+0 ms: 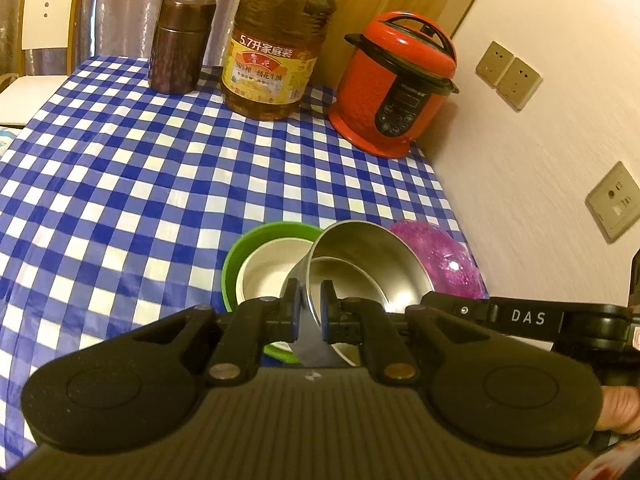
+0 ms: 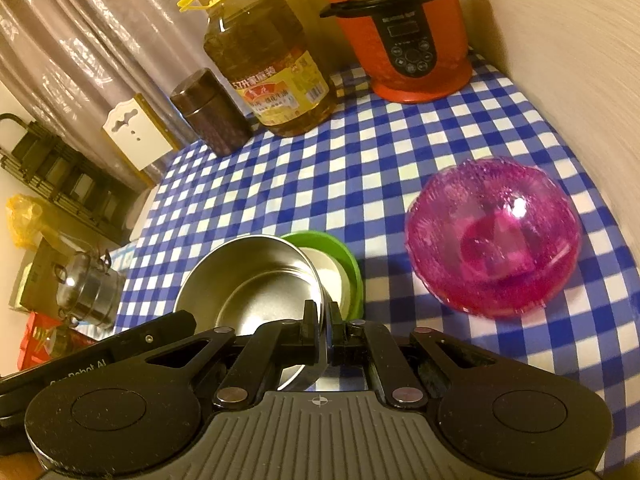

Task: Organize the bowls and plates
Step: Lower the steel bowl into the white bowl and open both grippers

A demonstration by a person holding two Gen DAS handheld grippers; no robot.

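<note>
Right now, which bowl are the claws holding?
The plain steel bowl: both claws pinch its rim, lifted and tilted. The green bowl and pink bowl sit untouched.

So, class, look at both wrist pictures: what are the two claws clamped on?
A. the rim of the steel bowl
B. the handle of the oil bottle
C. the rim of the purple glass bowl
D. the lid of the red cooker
A: the left claw and the right claw each pinch the thin rim of the steel bowl, while the purple bowl sits apart on the checked cloth.

Green bowl [image 2: 344,264] half hidden behind steel bowl [image 2: 248,280]; oil bottle's [image 1: 276,40] top cropped.
</note>
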